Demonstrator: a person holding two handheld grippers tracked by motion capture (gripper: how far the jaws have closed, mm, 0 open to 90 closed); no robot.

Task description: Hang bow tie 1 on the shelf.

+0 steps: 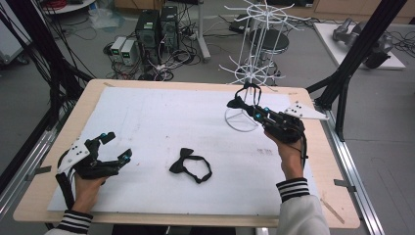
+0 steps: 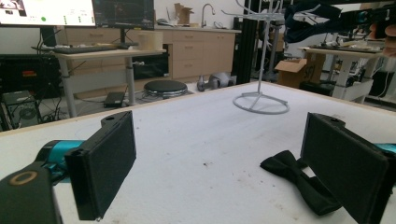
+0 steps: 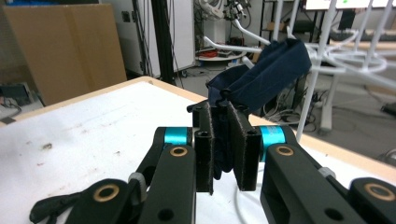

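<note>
A black bow tie [image 1: 188, 164] with its strap looped out lies on the white mat near the middle front; in the left gripper view this bow tie [image 2: 299, 179] sits just ahead of the right jaw. My left gripper [image 1: 116, 147] rests open at the front left, nothing between its jaws. My right gripper [image 1: 244, 108] is raised beside the white wire rack [image 1: 250, 73] and is shut on a dark blue bow tie [image 3: 261, 77], whose strap [image 1: 249, 90] loops up toward a rack arm. That tie [image 2: 310, 16] hangs high at the far right.
The rack's ring base [image 1: 241, 120] stands on the mat at the back right, its arms [image 3: 350, 56] spreading close behind the held tie. The wooden table edge [image 1: 313, 161] runs around the mat. Computers and cables [image 1: 156, 34] lie on the floor beyond.
</note>
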